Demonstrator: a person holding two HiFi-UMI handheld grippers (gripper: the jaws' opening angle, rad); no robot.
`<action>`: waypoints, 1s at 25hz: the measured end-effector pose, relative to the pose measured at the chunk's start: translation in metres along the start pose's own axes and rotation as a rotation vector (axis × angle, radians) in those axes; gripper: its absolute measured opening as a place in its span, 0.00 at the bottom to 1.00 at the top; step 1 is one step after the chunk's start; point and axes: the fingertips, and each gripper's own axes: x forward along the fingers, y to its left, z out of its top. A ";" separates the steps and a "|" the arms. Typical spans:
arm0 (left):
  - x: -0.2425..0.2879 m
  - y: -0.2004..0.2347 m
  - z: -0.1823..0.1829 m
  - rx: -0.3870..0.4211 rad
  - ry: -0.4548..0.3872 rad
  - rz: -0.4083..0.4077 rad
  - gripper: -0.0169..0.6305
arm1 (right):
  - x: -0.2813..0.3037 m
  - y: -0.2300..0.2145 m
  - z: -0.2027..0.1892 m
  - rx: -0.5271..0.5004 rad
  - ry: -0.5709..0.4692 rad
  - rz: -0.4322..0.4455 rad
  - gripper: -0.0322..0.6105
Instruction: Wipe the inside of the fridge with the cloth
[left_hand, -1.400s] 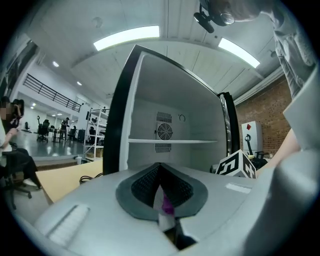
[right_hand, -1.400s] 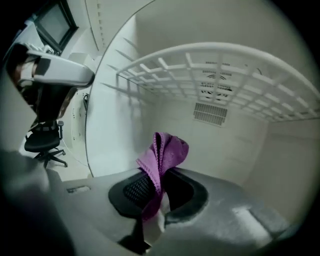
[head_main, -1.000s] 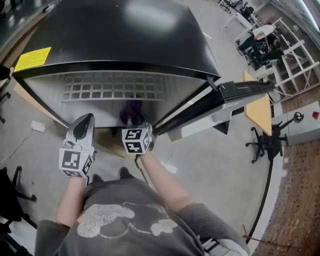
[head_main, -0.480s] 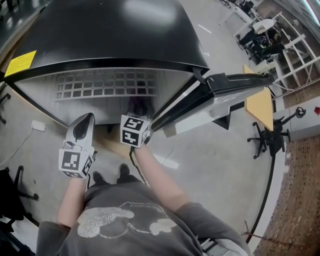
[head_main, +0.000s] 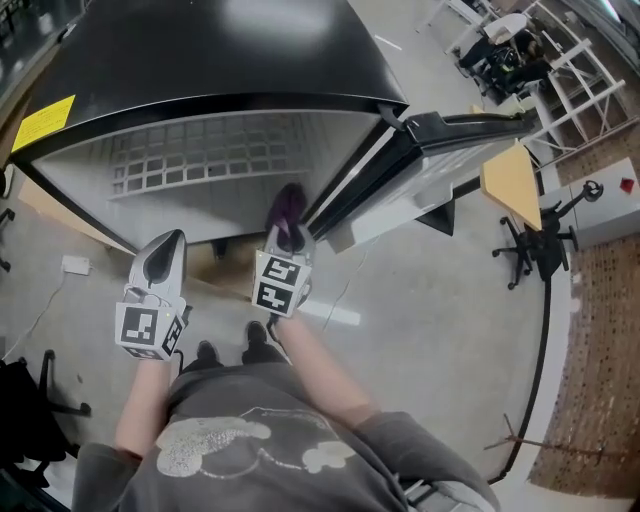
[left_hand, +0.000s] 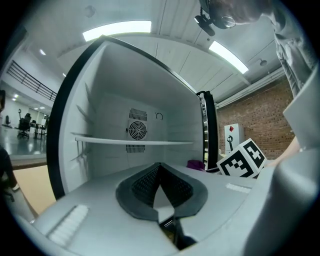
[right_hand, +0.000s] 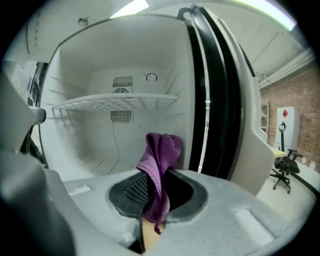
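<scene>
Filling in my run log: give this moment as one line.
left tool: shut, empty | right tool: shut on crumpled purple cloth | black fridge: door open

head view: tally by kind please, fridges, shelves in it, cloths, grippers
fridge: 1
wire shelf: 1
purple cloth: 1
grippers: 2 (left gripper, right gripper)
total: 5

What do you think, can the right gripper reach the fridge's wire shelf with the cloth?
Probably yes: the door is open, the right gripper holds the cloth at the opening, and nothing blocks the wire shelf ahead.
</scene>
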 end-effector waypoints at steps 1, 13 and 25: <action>-0.003 0.001 0.004 0.001 -0.004 -0.014 0.05 | -0.007 0.001 -0.002 0.014 -0.009 -0.005 0.11; -0.039 -0.002 0.030 0.028 -0.026 -0.157 0.05 | -0.087 0.069 0.024 0.014 -0.170 0.064 0.11; -0.071 -0.009 0.079 0.128 -0.108 -0.123 0.05 | -0.111 0.084 0.022 0.024 -0.225 0.163 0.11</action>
